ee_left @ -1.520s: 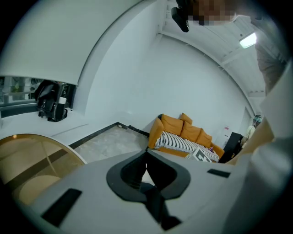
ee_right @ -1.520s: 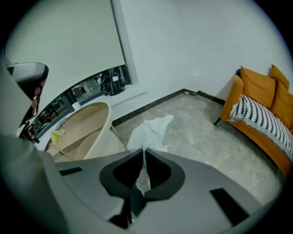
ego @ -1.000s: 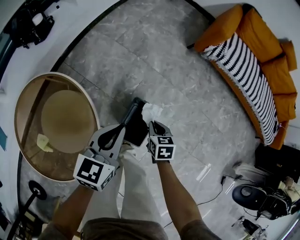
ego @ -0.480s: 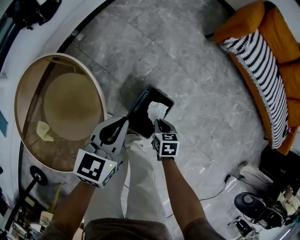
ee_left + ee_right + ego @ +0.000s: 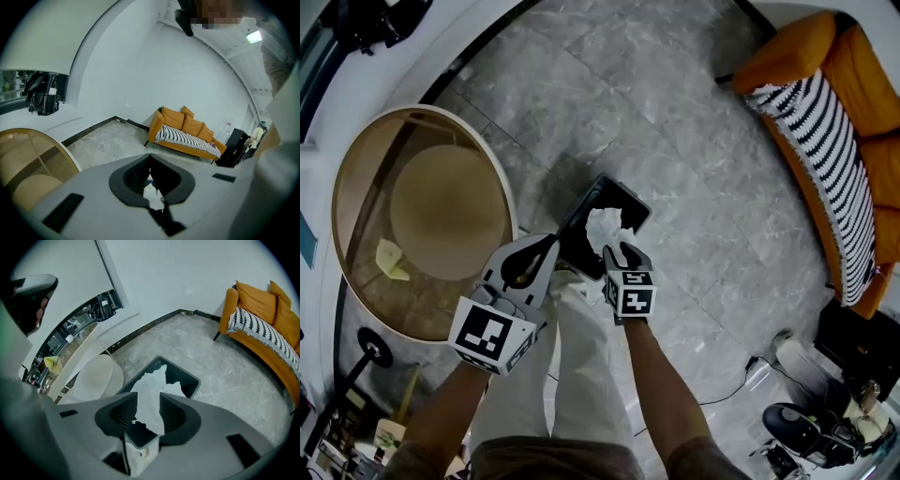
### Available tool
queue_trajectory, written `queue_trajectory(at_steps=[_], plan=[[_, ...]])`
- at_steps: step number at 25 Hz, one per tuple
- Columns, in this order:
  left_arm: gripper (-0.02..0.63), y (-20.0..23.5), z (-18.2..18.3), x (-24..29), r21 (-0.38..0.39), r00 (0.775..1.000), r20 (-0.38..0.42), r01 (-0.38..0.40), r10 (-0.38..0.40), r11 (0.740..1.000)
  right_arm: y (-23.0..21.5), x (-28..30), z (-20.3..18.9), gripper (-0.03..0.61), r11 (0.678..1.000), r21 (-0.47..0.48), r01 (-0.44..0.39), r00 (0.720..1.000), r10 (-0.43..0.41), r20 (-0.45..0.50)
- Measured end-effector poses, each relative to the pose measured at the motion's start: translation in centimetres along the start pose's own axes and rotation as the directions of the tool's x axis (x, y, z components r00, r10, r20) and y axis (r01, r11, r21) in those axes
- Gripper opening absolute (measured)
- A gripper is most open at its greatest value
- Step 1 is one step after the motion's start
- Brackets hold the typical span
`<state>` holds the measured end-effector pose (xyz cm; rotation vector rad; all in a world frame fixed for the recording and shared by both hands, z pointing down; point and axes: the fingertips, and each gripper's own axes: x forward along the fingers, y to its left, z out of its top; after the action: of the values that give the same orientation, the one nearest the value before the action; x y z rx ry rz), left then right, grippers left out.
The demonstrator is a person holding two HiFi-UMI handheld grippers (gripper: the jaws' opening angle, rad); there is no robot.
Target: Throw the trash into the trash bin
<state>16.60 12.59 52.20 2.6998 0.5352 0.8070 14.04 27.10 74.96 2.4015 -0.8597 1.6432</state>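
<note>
- The person's white trousers (image 5: 581, 375) stand directly below both grippers, with a forearm reaching forward on either side.
- The left gripper (image 5: 551, 247) is clamped on the near-left rim of the black trash bin (image 5: 630, 200), its jaw tips meeting over the thin wall.
- The right gripper (image 5: 619, 251) points steeply down over the bin's near edge. Its jaws have just been opening and stand apart, with the crumpled white paper (image 5: 602, 225) loose between them, not pinched.
- The paper hangs over the bin's mouth, its far part above the dark interior and inside the line of the rim.
- The bin sits tilted on the grey marble floor (image 5: 675, 103), just ahead of the trousers.
- Left of the bin, near but apart from it, curves the pale rim of a round glass-topped table (image 5: 504, 202). A yellow scrap (image 5: 391, 260) shows at the table's left side.
- Ahead of the bin and to its right, the floor lies open and wide.
- At the far right an orange sofa (image 5: 872, 84) with a striped throw (image 5: 820, 150) bounds that open stretch.
- A black skirting (image 5: 478, 52) marks the foot of the curved white wall at the far left.
</note>
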Motion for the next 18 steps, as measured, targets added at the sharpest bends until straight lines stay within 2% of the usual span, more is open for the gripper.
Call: queue_trajectory(at_steps=[4,10,14,18], plan=[[0.018,0.1,0.1,-0.1,-0.009,1.000,0.004,-0.007,0.007,1.000,-0.3,0.1,-0.1,0.183,1.000,-0.014,0.006,1.000,-0.006,-0.012],[0.018,0.1,-0.1,-0.3,-0.013,1.000,0.007,-0.014,0.014,1.000,-0.5,0.0,0.0,0.184,1.000,-0.018,0.007,1.000,-0.007,-0.011],[0.018,0.1,0.5,-0.5,-0.015,1.000,0.016,-0.018,0.018,1.000,-1.1,-0.8,1.5,0.114,0.999,-0.022,0.027,0.999,-0.026,0.031],[0.018,0.3,1.1,-1.3,-0.018,0.999,0.028,-0.032,0.032,0.999,-1.1,-1.3,3.3,0.091,0.998,-0.052,0.040,0.997,-0.037,0.062]])
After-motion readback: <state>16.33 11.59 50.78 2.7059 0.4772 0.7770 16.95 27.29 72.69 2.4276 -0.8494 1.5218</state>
